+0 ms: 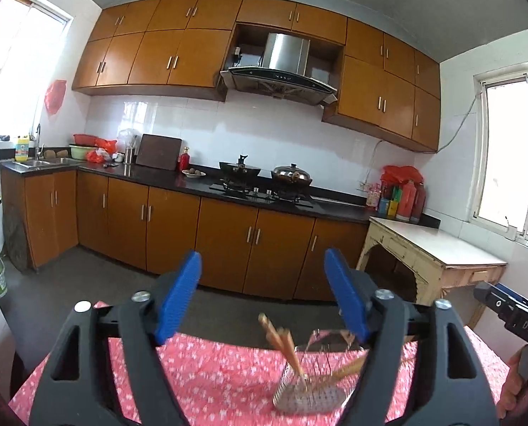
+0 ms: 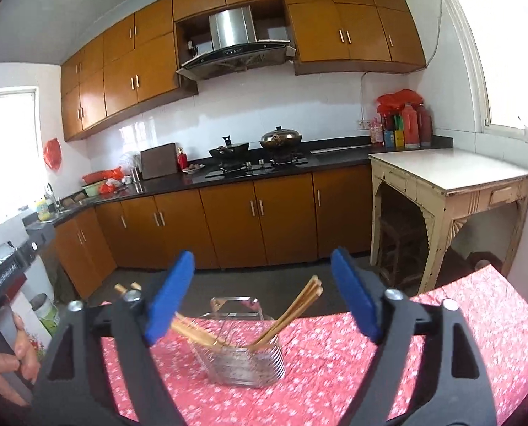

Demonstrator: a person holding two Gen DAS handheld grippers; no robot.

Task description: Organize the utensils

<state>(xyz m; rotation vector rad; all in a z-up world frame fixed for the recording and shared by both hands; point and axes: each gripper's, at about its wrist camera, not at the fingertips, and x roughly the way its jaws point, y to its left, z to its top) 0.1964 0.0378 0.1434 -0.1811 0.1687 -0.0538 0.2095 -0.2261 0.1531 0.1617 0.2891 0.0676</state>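
A wire metal utensil basket point(image 2: 244, 358) stands on a table with a pink flowered cloth point(image 2: 370, 348). Wooden chopsticks point(image 2: 292, 310) lean out of it to the right, and others point(image 2: 189, 332) lean left. In the left wrist view the basket point(image 1: 308, 388) with chopsticks point(image 1: 281, 340) is low and right of centre, blurred. My left gripper point(image 1: 262, 300) is open and empty, held above the table. My right gripper point(image 2: 262, 296) is open and empty, above and short of the basket. The right gripper's body point(image 1: 512, 314) shows at the left view's right edge.
Kitchen counter with brown cabinets point(image 2: 257, 213), a stove with a wok point(image 2: 228, 151) and a lidded pot point(image 2: 280, 138) lies beyond the table. A cream side table point(image 2: 452, 174) stands at right. A sink point(image 1: 43, 163) is at far left.
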